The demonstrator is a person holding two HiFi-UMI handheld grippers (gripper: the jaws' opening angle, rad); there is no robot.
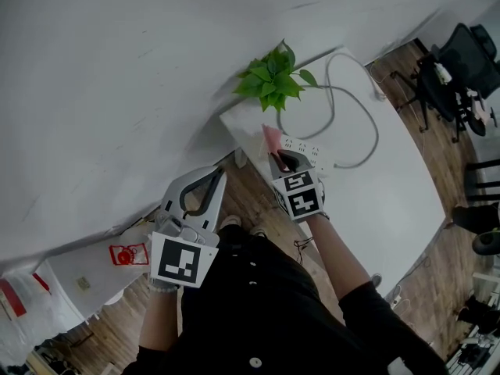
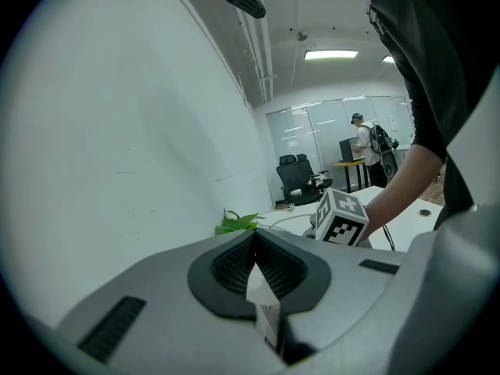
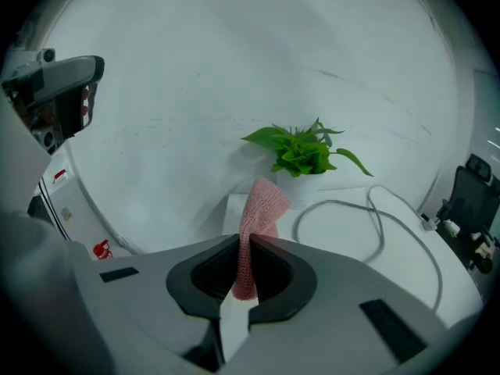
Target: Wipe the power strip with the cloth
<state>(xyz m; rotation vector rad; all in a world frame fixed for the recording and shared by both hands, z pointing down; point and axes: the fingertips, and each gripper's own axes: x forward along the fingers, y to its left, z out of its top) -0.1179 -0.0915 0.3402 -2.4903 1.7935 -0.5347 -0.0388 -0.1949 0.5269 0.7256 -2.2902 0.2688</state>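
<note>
Here the right gripper (image 1: 280,158) (image 3: 244,241) had its jaws clenched on the pink cloth (image 3: 262,205). A narrow strip of it was pinched between the pads, and its free end stood up past the tips and folded over toward the plant (image 3: 301,153). In the head view the cloth (image 1: 271,139) rose between the plant (image 1: 273,76) and the gripper's marker cube. The left gripper (image 1: 217,174) (image 2: 255,241) was pressed closed, pads meeting at the tips with nothing between them. It was held off the table (image 1: 391,194), well to the side of the plant and away from it.

The power strip (image 1: 308,151) lay flat on the white table, on the person's side of the plant. It was white, with a row of sockets faintly visible. Its grey cable (image 1: 367,131) looped past the plant and back. The right gripper covered the strip's near end, and whether the cloth touched it could not be told. The right gripper view showed the cable (image 3: 344,205) beside the plant, while the strip itself was hidden behind the gripper's body.
</note>
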